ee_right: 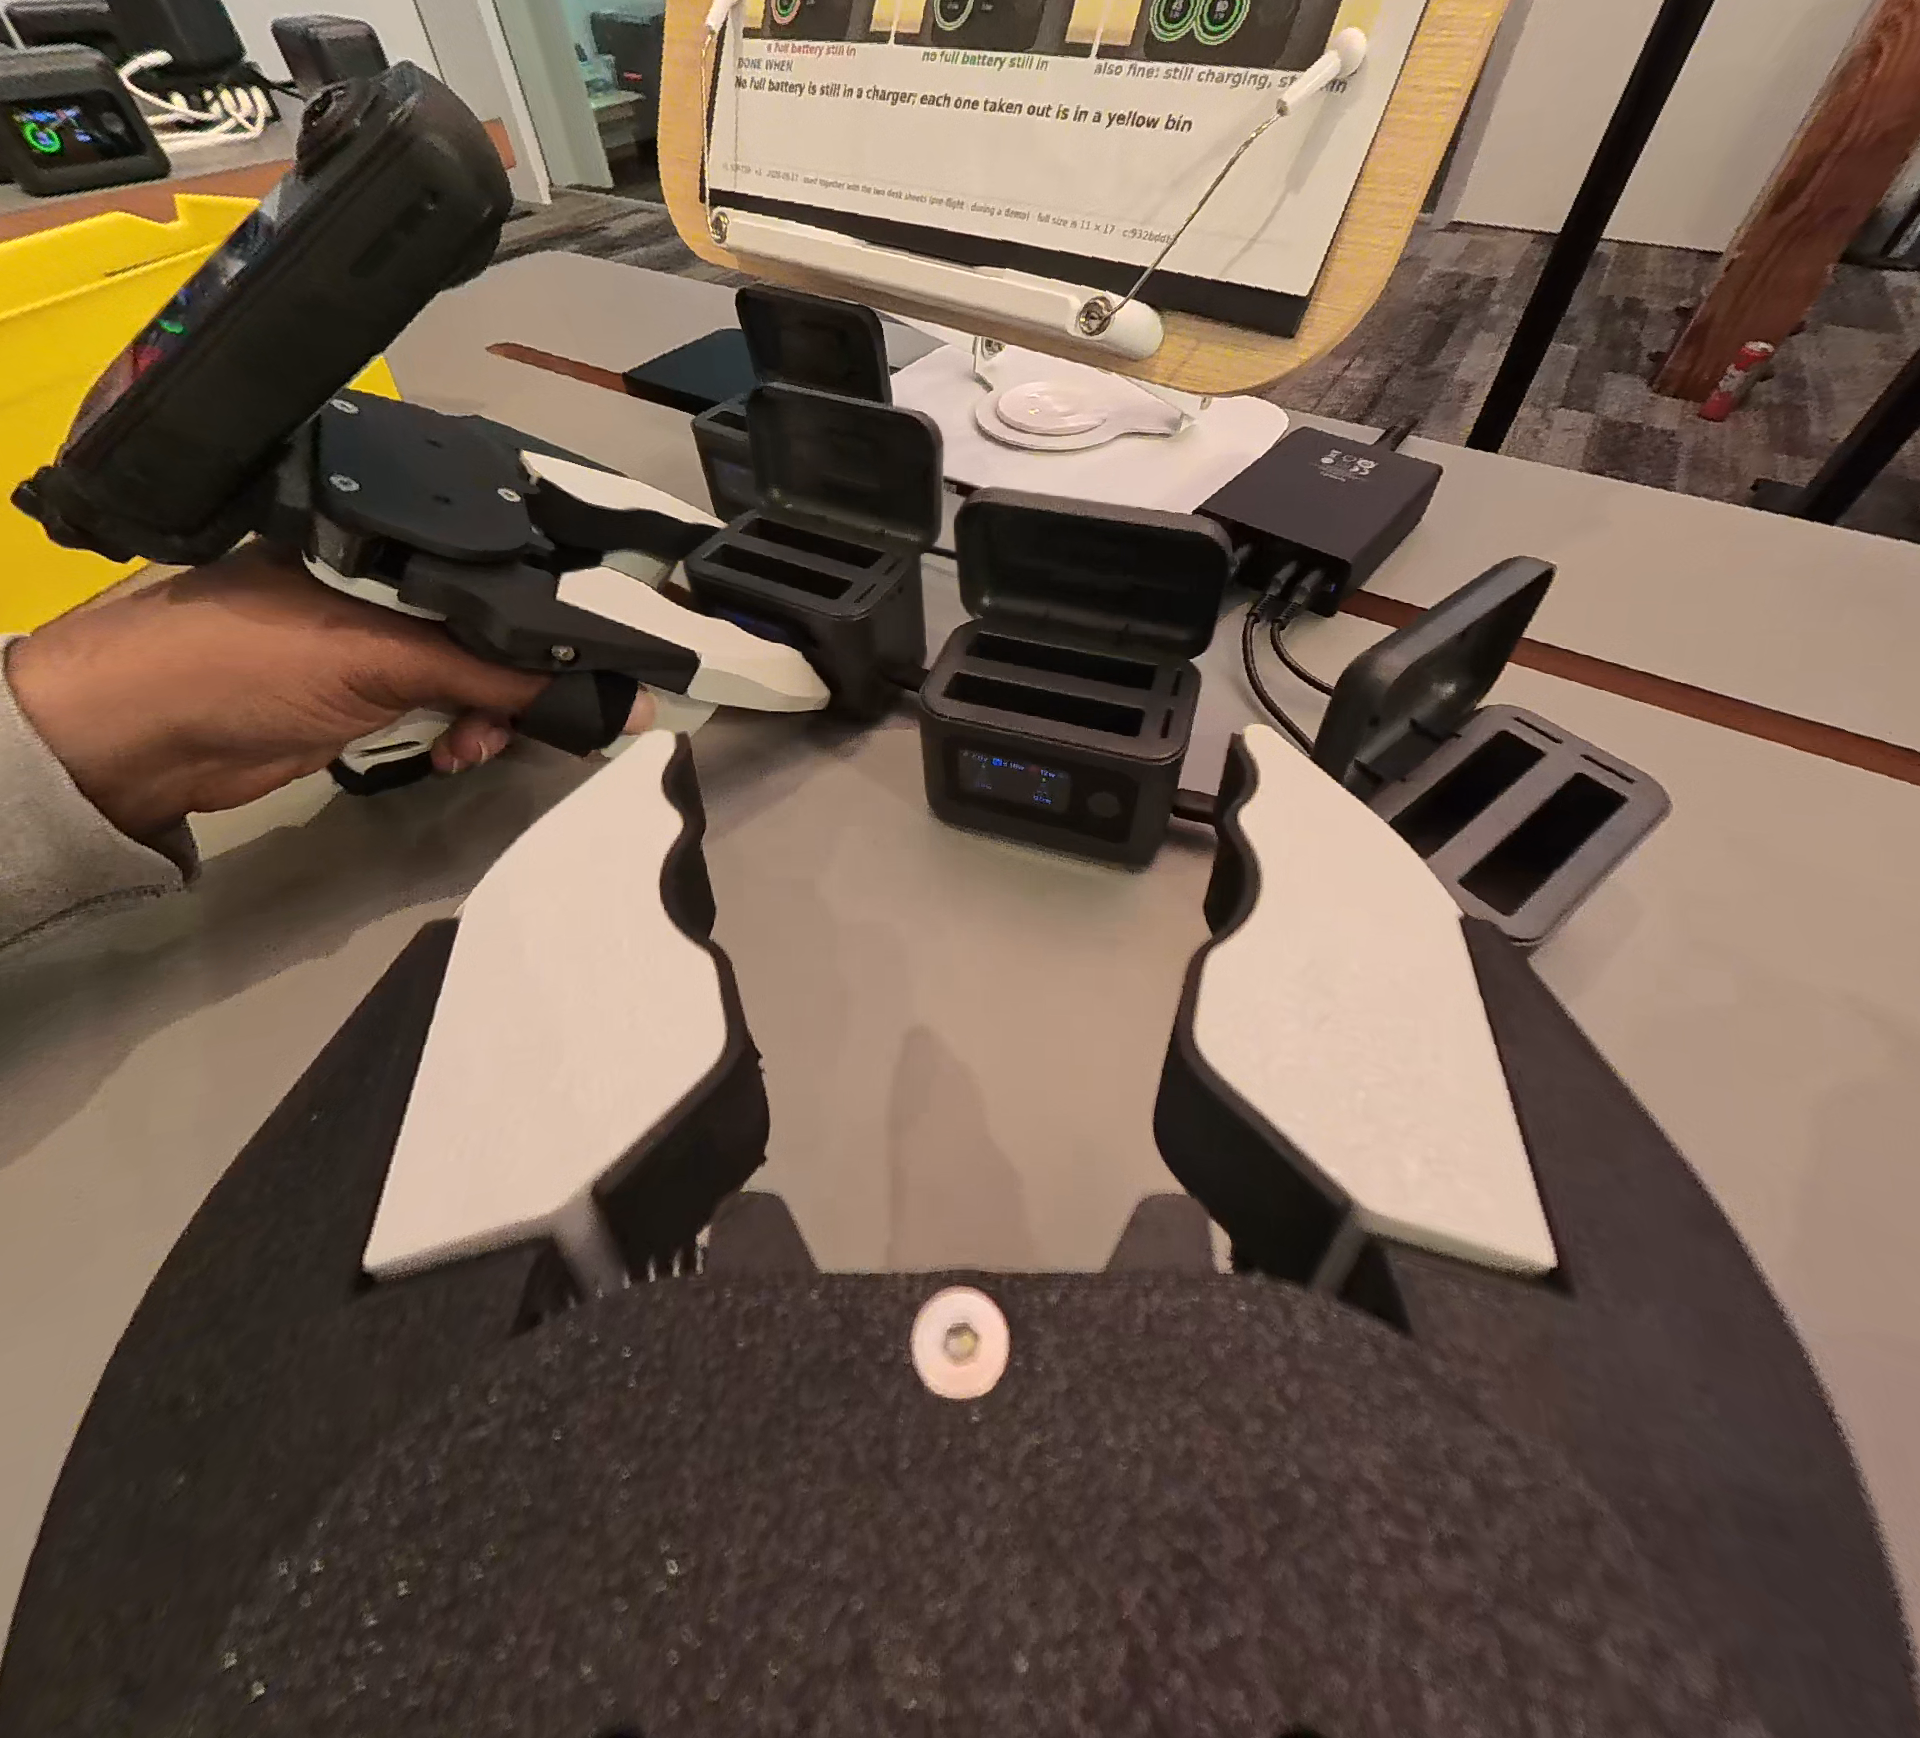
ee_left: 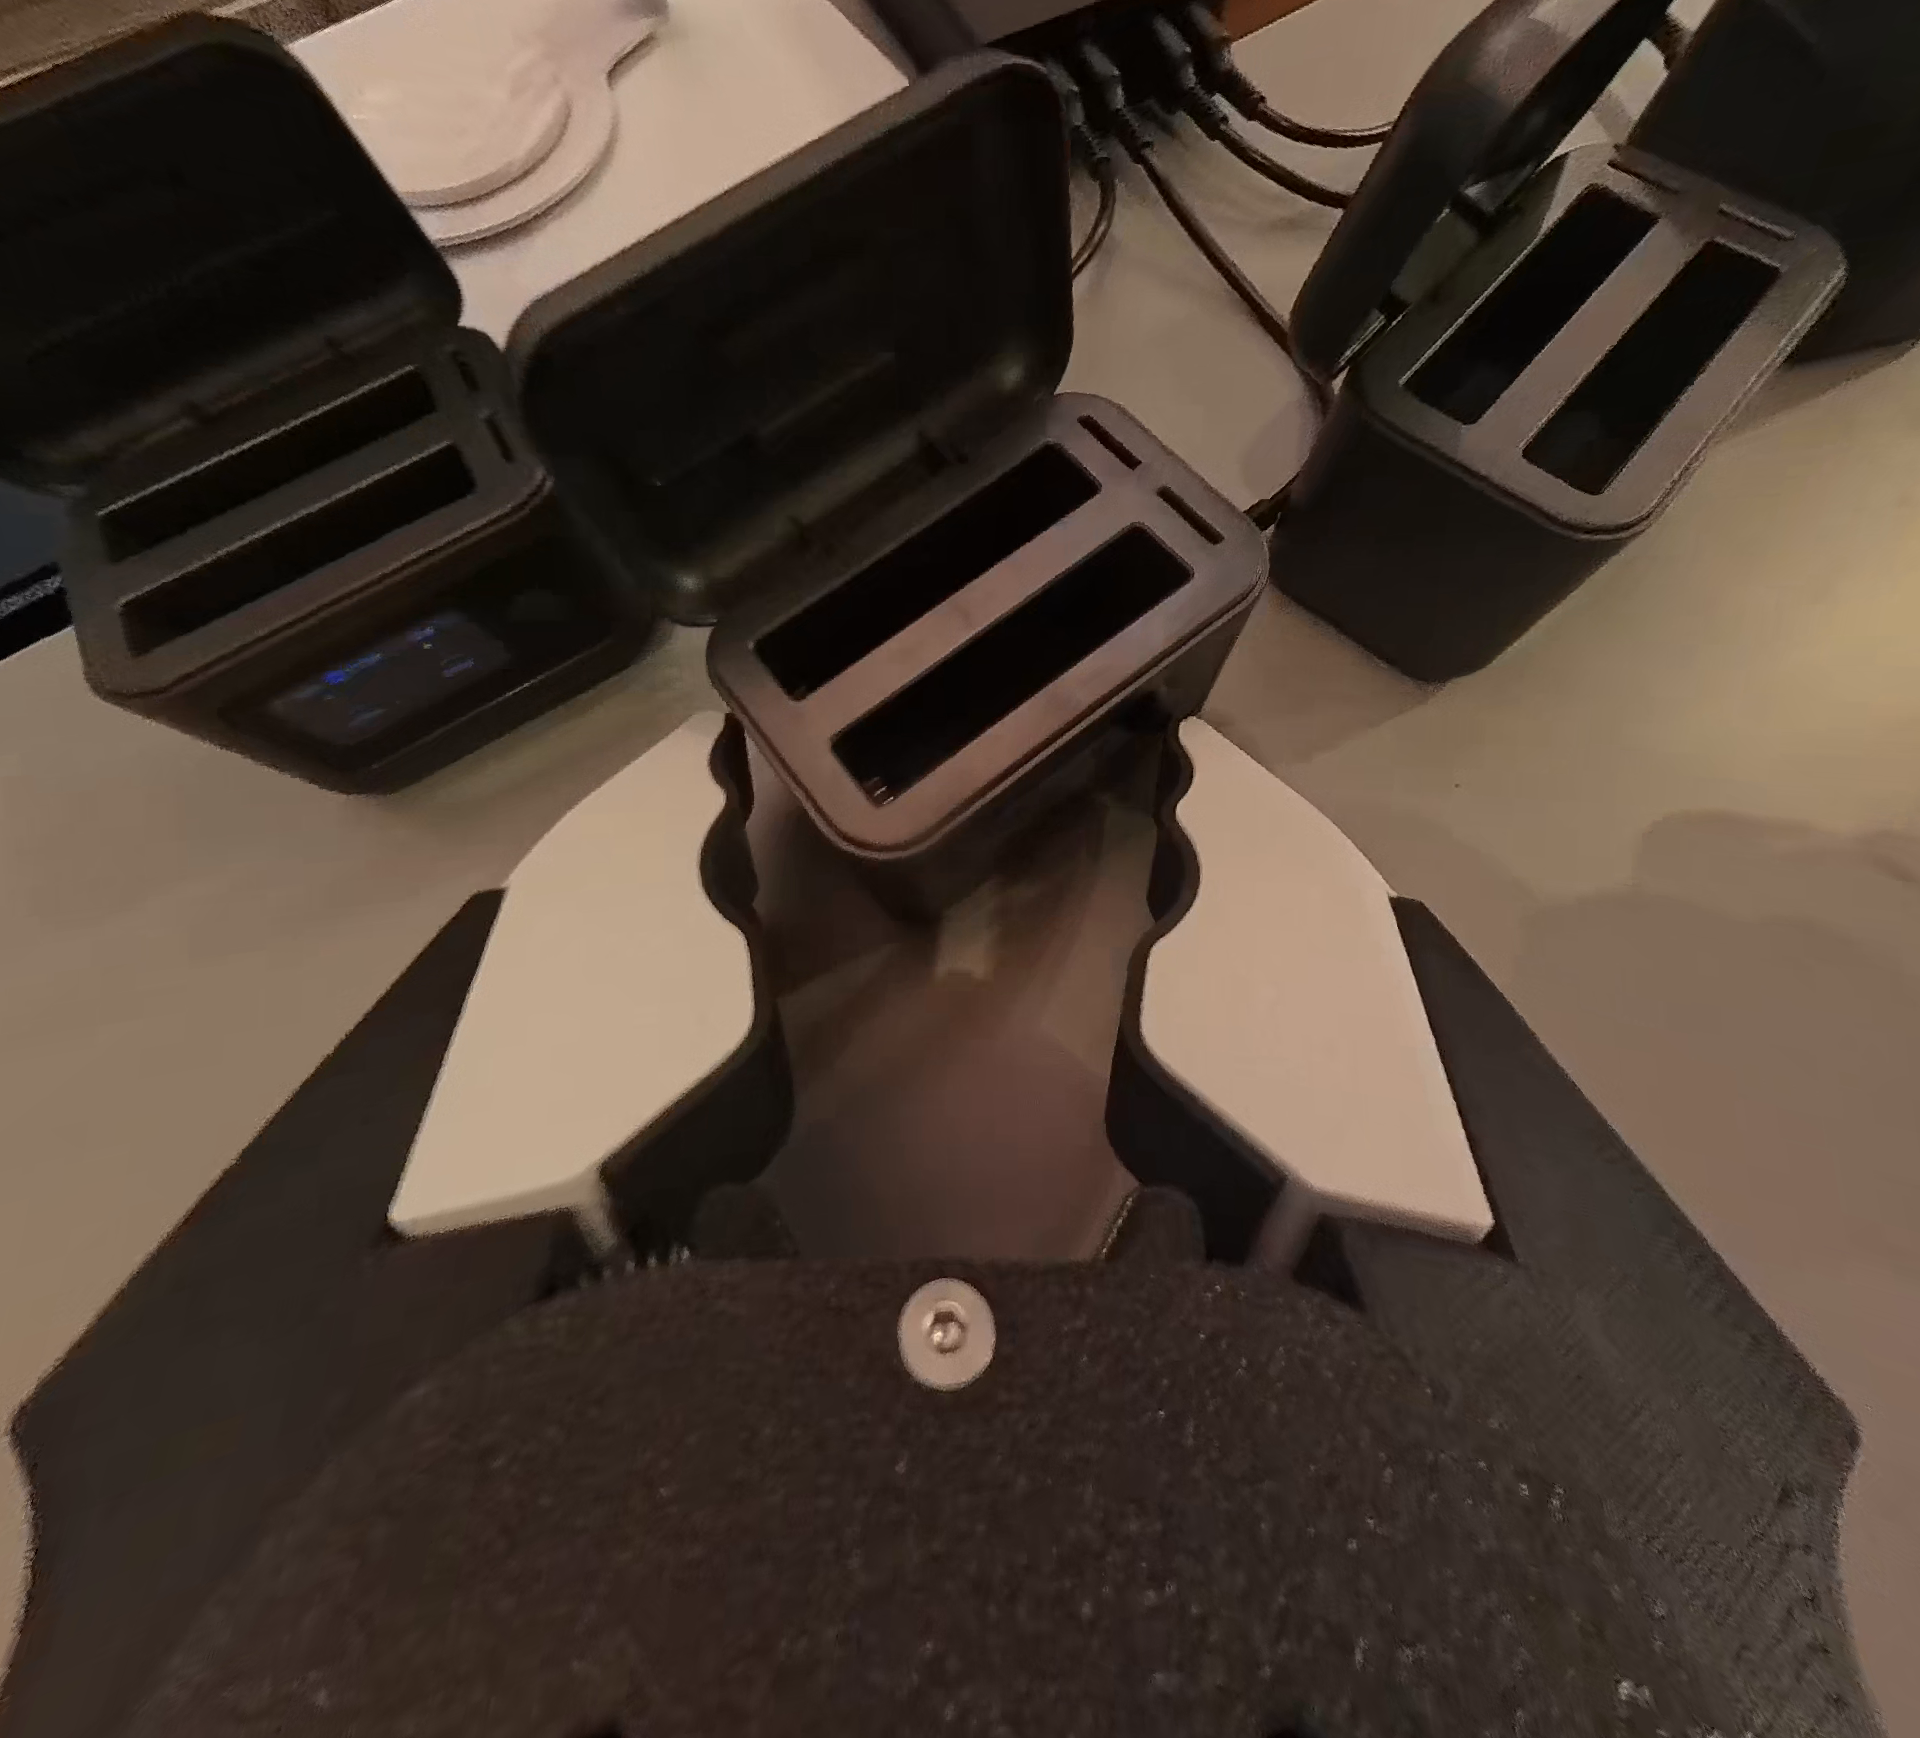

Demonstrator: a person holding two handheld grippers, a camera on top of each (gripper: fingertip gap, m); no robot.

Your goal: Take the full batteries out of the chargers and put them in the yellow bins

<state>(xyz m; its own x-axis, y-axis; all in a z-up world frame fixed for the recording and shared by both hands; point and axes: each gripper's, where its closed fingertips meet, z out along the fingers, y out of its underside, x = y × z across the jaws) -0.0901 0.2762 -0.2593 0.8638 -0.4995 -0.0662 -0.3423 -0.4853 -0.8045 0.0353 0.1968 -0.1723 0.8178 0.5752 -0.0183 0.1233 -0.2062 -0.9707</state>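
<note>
Grey table (ee_right: 1714,1117) with a brown strip, bearing four open-lidded black chargers (ee_right: 1060,743), a black power hub (ee_right: 1320,504), a white stand base (ee_right: 1049,410), a yellow bin (ee_right: 62,317)

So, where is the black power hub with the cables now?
In the right wrist view the black power hub sits on the table's far right, behind the open chargers and beside the white stand base.

chargers (ee_right: 1060,680) stand in a row on the table (ee_right: 935,940), power hub (ee_right: 1320,509) behind them.

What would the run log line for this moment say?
left tool clamps middle charger | its slots look empty | right tool open, empty | no battery visible
</note>
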